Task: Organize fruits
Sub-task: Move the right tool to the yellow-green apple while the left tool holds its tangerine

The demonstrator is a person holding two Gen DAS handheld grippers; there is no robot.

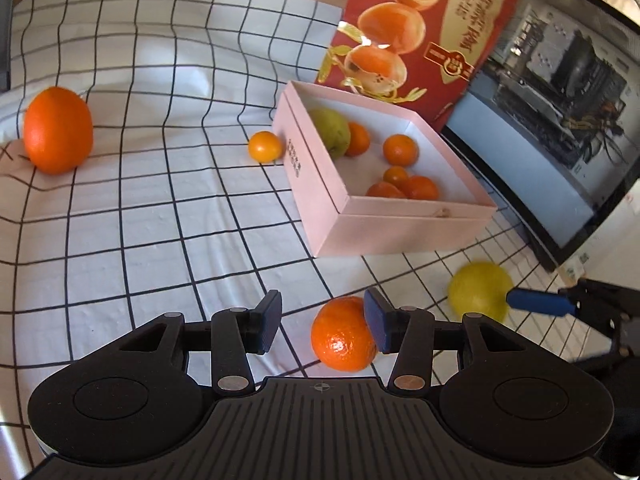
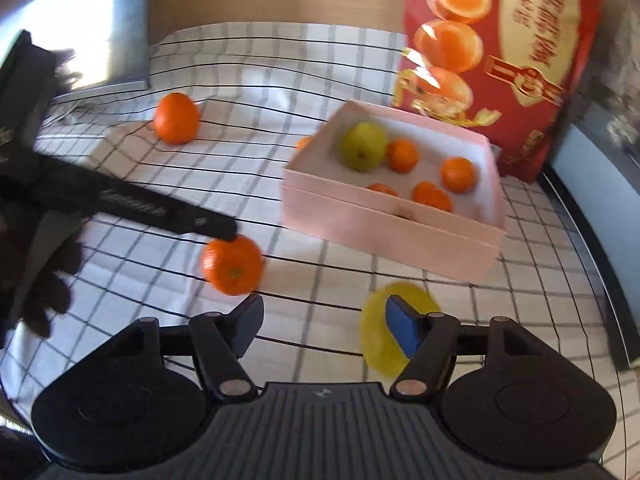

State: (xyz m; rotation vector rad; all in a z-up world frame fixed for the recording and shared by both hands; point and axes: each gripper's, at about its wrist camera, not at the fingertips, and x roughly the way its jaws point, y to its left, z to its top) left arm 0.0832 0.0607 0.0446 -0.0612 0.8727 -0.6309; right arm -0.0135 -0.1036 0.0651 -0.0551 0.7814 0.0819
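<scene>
My left gripper (image 1: 323, 322) is open low over the checked cloth. A mandarin (image 1: 340, 340) lies between its fingers, close against the right one, and neither pad presses on it. In the right wrist view the same mandarin (image 2: 232, 266) lies under a left gripper finger (image 2: 180, 218). My right gripper (image 2: 326, 328) is open. A blurred yellow lemon (image 2: 374, 346) lies behind its right finger, not gripped. The lemon (image 1: 478, 290) also shows in the left wrist view, with a blue right finger (image 1: 536, 302) at its side. The pink box (image 1: 400, 236) holds a green pear (image 1: 330, 132) and several mandarins.
A large orange (image 1: 58, 130) sits far left on the cloth and a small one (image 1: 265, 146) lies against the box's left wall. A red fruit carton (image 1: 420, 32) stands behind the box. A screen (image 1: 560, 120) leans at the right. A gloved hand (image 2: 40, 280) holds the left gripper.
</scene>
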